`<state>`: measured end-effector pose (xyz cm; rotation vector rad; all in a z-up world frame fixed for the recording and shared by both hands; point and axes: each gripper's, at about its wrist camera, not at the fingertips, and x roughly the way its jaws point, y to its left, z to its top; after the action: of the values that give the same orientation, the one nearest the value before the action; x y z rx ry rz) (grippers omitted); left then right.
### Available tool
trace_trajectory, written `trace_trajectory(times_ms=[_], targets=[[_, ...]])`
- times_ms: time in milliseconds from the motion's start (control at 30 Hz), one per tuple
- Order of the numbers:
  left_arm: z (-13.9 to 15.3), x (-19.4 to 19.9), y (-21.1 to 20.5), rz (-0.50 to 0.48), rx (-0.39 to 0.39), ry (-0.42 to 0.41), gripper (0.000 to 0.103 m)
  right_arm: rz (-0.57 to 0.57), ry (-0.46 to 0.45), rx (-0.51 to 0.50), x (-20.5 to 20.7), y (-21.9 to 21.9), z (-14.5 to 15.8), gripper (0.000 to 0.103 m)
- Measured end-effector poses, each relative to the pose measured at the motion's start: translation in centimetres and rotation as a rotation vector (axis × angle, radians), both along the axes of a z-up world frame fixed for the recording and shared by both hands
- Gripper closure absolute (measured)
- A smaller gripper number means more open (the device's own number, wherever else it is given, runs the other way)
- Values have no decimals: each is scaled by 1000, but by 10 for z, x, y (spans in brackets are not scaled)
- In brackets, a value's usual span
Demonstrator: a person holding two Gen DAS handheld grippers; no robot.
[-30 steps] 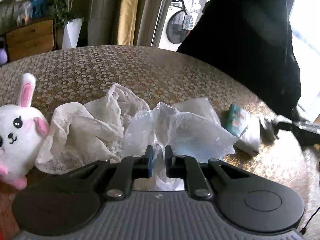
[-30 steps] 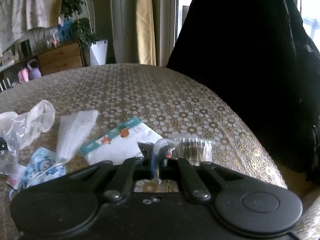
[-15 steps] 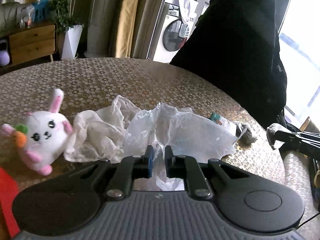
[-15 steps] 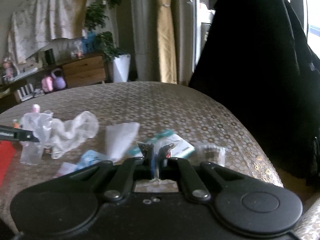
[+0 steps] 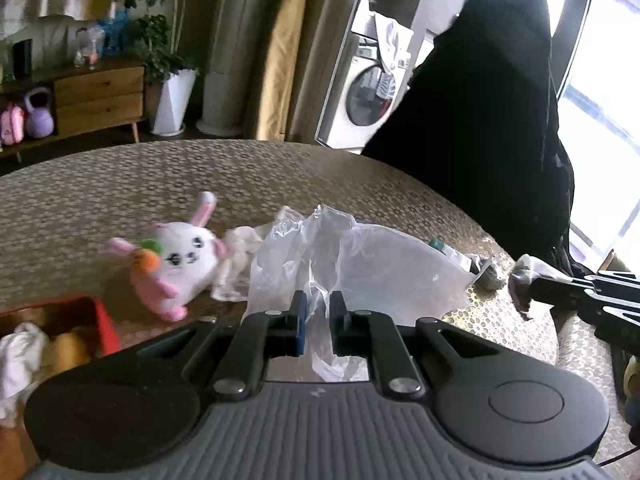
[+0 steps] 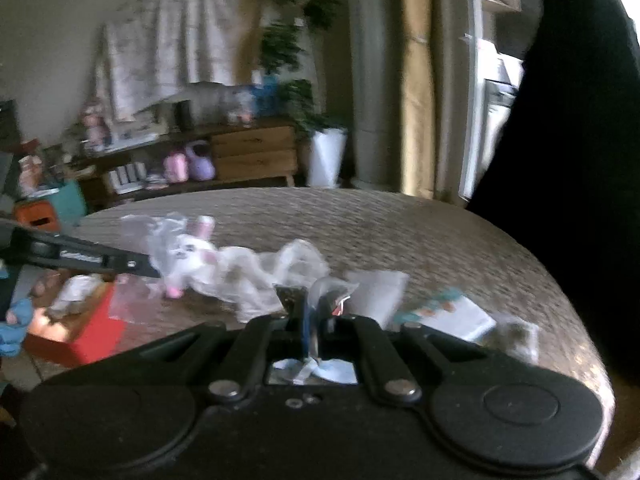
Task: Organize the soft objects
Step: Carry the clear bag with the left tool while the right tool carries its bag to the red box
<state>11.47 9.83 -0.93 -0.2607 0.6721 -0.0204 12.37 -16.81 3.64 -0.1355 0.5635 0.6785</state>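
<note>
My left gripper [image 5: 318,322] is shut on a crumpled clear plastic bag [image 5: 360,268] and holds it above the table. A white and pink plush bunny [image 5: 176,256] lies on the table to the left, next to a white gauze cloth [image 5: 236,256]. My right gripper [image 6: 314,326] is shut on a small clear packet [image 6: 328,292]; it shows at the right edge of the left wrist view [image 5: 532,280]. The bunny [image 6: 188,254] and gauze cloth [image 6: 256,276] lie ahead of it. The left gripper [image 6: 148,266] enters from the left there.
A red box [image 5: 80,328] with soft items in it stands at the table's near left, also in the right wrist view [image 6: 80,328]. A white and teal packet [image 6: 452,316] lies on the patterned tablecloth [image 5: 120,184]. A black-draped chair [image 5: 500,128] stands at the right.
Both grippers have risen and pulled back from the table, each still holding its item. The bunny looks farther off and the red box has come into view at the left.
</note>
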Motion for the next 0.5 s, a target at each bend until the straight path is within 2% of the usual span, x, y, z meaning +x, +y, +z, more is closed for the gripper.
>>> trace_trajectory(times_ms=[500], targets=[[7,-87,89,201,27,40,91,250,-18,-4,-55,109,19,100]])
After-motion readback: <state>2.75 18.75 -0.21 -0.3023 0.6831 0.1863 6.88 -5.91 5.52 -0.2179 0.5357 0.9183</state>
